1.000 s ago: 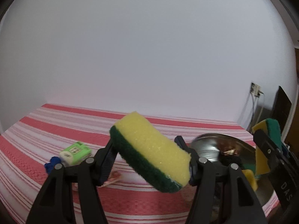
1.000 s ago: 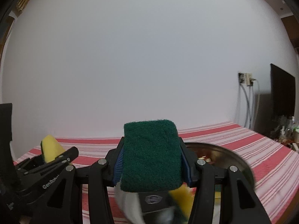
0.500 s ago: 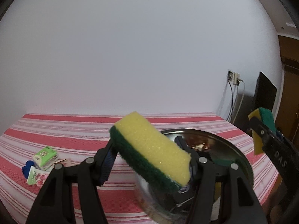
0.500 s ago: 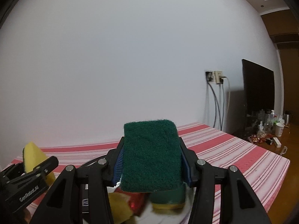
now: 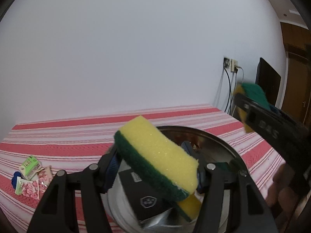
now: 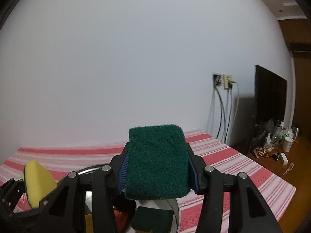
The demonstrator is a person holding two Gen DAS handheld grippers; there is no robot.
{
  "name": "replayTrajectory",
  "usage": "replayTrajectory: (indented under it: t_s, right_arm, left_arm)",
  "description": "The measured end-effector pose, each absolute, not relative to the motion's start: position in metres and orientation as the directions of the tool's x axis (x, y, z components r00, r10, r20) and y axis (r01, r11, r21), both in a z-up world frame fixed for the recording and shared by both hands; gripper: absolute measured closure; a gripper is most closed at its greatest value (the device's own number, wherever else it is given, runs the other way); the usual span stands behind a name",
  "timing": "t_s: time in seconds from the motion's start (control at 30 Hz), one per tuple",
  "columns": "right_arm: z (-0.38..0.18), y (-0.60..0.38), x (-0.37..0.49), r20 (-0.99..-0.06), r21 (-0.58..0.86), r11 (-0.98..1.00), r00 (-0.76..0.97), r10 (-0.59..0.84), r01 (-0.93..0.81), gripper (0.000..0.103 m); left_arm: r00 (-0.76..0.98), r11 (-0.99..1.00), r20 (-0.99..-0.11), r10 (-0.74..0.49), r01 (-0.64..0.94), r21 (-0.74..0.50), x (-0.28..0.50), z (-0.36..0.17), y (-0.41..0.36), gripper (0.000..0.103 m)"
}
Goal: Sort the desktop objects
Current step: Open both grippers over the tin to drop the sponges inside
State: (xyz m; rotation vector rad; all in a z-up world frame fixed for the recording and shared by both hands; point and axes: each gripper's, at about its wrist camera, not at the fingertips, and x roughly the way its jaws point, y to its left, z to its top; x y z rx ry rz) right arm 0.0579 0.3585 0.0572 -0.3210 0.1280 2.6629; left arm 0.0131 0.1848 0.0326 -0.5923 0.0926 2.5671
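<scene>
My left gripper (image 5: 155,167) is shut on a yellow sponge with a green scouring side (image 5: 157,155), tilted, above a round metal bowl (image 5: 219,139). The bowl holds a black packet (image 5: 143,198), another sponge (image 5: 190,203) and more items. My right gripper (image 6: 157,167) is shut on a second sponge (image 6: 157,163), green side toward the camera, over the same bowl (image 6: 175,209), where a further sponge (image 6: 151,219) lies. In the left wrist view the right gripper (image 5: 250,104) shows at the right edge with its sponge. The left gripper's sponge (image 6: 37,182) appears low on the left in the right wrist view.
A red and white striped cloth (image 5: 77,141) covers the table. Small packets and a green box (image 5: 30,167) lie at its left end. Wall sockets with cables (image 6: 223,81), a dark screen (image 6: 270,97) and a cluttered side table (image 6: 276,143) stand to the right.
Both grippers have swung to the right with their sponges still held. The bowl now lies under both of them, and the packets have slid toward the left edge.
</scene>
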Motion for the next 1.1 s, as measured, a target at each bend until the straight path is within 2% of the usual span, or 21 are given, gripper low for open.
replayTrajectory:
  t_s: [0.33, 0.53, 0.57, 0.6, 0.67, 0.73, 0.93, 1.1]
  right_arm:
    - [0.054, 0.38, -0.01, -0.447, 0.044, -0.958, -0.863, 0.236, -0.284, 0.05]
    - [0.03, 0.381, -0.039, -0.587, 0.009, -0.972, -0.788, 0.185, -0.236, 0.047]
    - [0.026, 0.382, -0.042, -0.608, 0.013, -0.971, -0.772, 0.183, -0.24, 0.043]
    - [0.024, 0.384, -0.043, -0.614, 0.015, -0.968, -0.766, 0.19, -0.252, 0.039]
    - [0.02, 0.388, -0.039, -0.607, 0.026, -0.956, -0.764, 0.218, -0.294, 0.016]
    - [0.021, 0.393, -0.027, -0.579, 0.061, -0.945, -0.782, 0.228, -0.321, 0.014]
    - [0.035, 0.402, 0.017, -0.454, 0.176, -0.904, -0.847, 0.276, -0.389, 0.009]
    - [0.039, 0.393, 0.046, -0.353, 0.231, -0.879, -0.878, 0.324, -0.418, 0.008]
  left_arm:
    - [-0.753, -0.869, -0.488, 0.442, -0.494, -0.026, 0.013, 0.024, 0.212, 0.041]
    - [-0.746, -0.885, -0.538, 0.393, -0.465, -0.001, 0.004, 0.018, 0.223, 0.039]
    - [-0.739, -0.89, -0.56, 0.376, -0.455, 0.003, 0.001, 0.016, 0.225, 0.029]
    - [-0.729, -0.893, -0.581, 0.362, -0.451, 0.009, -0.002, 0.013, 0.227, 0.013]
    - [-0.703, -0.897, -0.622, 0.345, -0.442, 0.003, -0.006, 0.01, 0.228, 0.009]
    - [-0.704, -0.892, -0.604, 0.374, -0.452, -0.026, -0.002, 0.013, 0.223, 0.0]
    - [-0.729, -0.899, -0.589, 0.349, -0.437, 0.008, 0.002, 0.015, 0.22, 0.001]
    - [-0.758, -0.92, -0.564, 0.327, -0.391, -0.009, 0.002, 0.013, 0.204, 0.001]
